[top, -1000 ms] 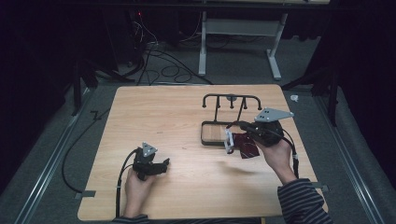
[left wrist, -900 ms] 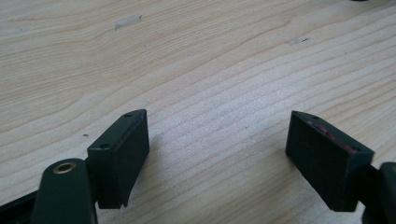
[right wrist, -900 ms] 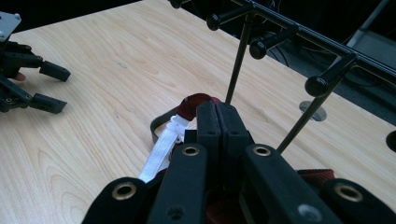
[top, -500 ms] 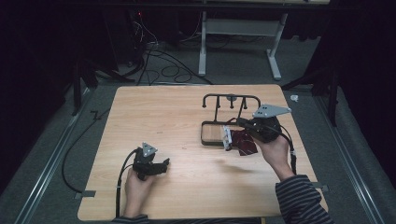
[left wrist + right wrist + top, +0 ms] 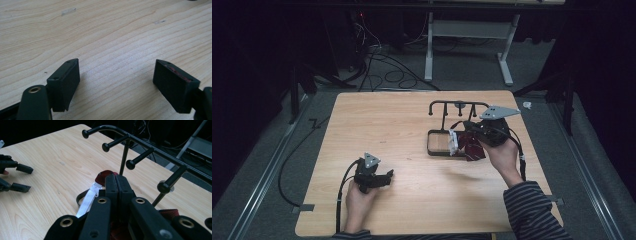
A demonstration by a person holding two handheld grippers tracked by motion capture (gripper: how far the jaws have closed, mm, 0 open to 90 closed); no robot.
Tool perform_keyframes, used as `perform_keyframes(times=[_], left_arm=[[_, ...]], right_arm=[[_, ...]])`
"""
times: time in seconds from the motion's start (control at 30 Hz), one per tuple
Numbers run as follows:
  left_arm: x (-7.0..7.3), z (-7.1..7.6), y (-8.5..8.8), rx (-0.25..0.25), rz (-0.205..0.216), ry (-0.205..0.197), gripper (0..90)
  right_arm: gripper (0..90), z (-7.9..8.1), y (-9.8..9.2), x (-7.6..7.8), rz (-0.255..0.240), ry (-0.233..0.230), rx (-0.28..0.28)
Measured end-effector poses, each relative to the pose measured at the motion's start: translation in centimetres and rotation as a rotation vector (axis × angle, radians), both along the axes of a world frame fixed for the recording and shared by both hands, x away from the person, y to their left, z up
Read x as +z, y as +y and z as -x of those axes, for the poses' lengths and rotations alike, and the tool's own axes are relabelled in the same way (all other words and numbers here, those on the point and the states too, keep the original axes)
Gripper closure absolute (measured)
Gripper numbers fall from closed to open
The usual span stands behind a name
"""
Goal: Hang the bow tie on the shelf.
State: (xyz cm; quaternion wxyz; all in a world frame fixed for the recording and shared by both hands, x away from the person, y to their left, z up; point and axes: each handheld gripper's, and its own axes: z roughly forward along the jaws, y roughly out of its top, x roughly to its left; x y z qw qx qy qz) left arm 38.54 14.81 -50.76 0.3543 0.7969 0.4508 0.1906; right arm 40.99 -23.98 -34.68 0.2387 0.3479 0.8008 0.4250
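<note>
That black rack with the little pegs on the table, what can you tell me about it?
The black rack looks like thin metal: an upright post carries a curved top bar with four short, knob-tipped pegs sticking out level. It rises from a flat, rectangular, framed base standing on the right half of the wooden table. All pegs are bare. The right gripper, shut on a dark red cloth item with a white strap, is over the base.

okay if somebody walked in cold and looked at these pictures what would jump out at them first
Probably the black rack with knobbed pegs standing on the far right part of the wooden table, with the right gripper just in front of it, shut on a dark red cloth item with a white strap, above the rack's base tray. Next, the left gripper near the table's front left, its jaws open over bare wood.
</note>
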Motion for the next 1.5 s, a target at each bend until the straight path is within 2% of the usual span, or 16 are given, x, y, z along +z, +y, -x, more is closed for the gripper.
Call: perform_keyframes(times=[0.8, 1.1, 1.5], left_arm=[[0.0, 0.0, 0.0, -0.002, -0.001, 0.000, 21.9], [0.0, 0.0, 0.0, -0.002, -0.001, 0.000, 21.9], [0.0, 0.0, 0.0, -0.002, -0.001, 0.000, 21.9]], right_arm=[[90.0, -2.0, 0.4, 0.8, -0.036, -0.007, -0.059], [90.0, -2.9, 0.3, 0.5, -0.042, 0.011, -0.100], [88.0, -3.4, 0.1, 0.2, -0.035, 0.030, -0.124]])
